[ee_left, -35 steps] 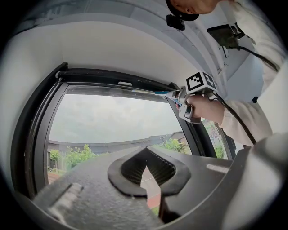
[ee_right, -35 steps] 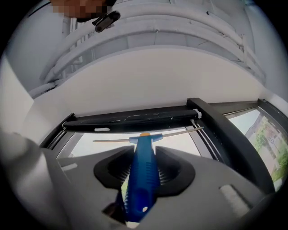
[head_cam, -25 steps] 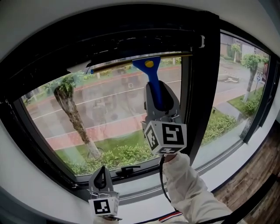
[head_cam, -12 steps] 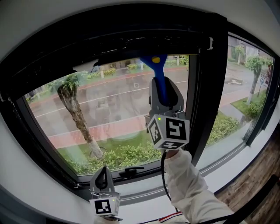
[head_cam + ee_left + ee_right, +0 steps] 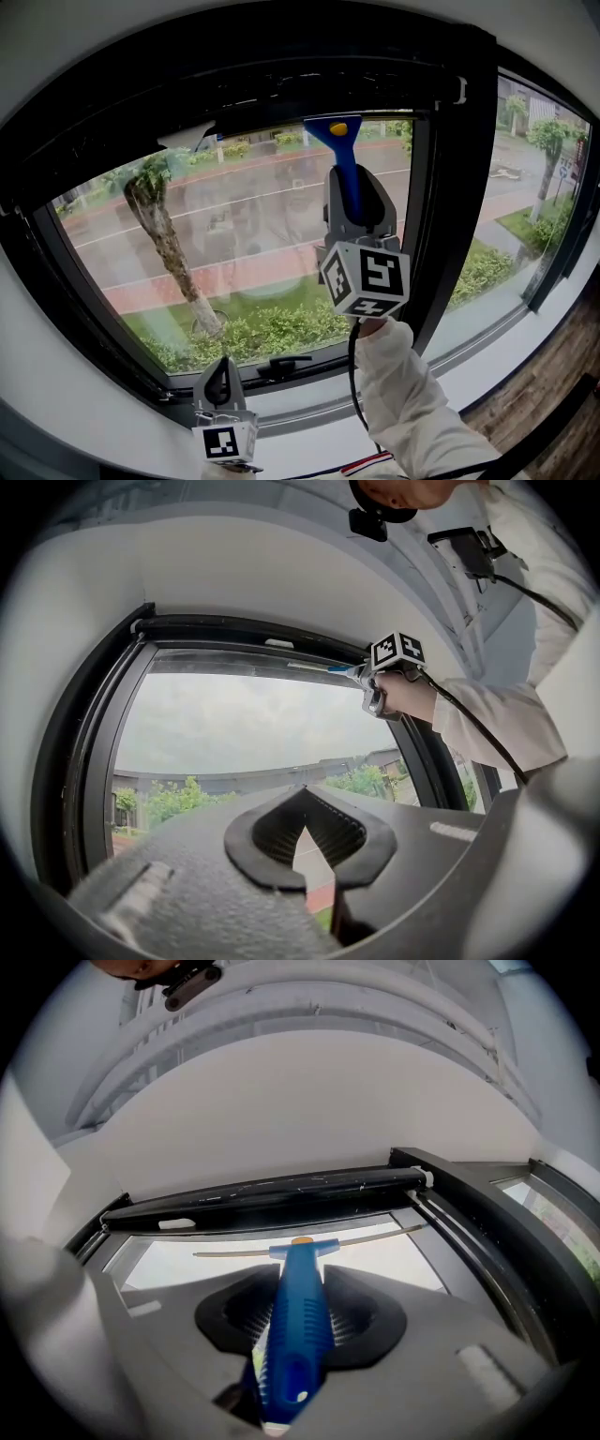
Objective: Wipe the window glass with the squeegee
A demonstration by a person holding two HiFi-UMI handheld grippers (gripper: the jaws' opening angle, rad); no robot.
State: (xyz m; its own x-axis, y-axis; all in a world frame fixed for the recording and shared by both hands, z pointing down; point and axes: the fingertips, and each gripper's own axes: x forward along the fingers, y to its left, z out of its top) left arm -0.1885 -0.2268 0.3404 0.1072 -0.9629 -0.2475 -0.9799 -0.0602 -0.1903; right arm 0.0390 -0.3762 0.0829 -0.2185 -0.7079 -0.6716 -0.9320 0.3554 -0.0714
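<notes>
The squeegee [image 5: 343, 167] has a blue handle and a long thin blade [image 5: 309, 1246] that lies across the top edge of the window glass [image 5: 244, 244], just under the black upper frame [image 5: 281, 75]. My right gripper [image 5: 352, 202] is shut on the handle [image 5: 298, 1307] and points up at the pane, with a white sleeve behind it. The left gripper view shows the squeegee [image 5: 323, 669] high at the glass's upper right corner. My left gripper [image 5: 218, 370] hangs low by the sill with its jaws together and nothing in them [image 5: 302, 855].
A black window handle [image 5: 281, 364] sits on the lower frame. A black upright bar [image 5: 450, 206] divides this pane from a second pane [image 5: 525, 187] to the right. A white sill [image 5: 309, 412] runs below, and wood flooring [image 5: 553, 394] shows at the lower right.
My right gripper has lifted the squeegee slightly, bringing the blade up against the top edge of the glass. The left gripper has stayed in place.
</notes>
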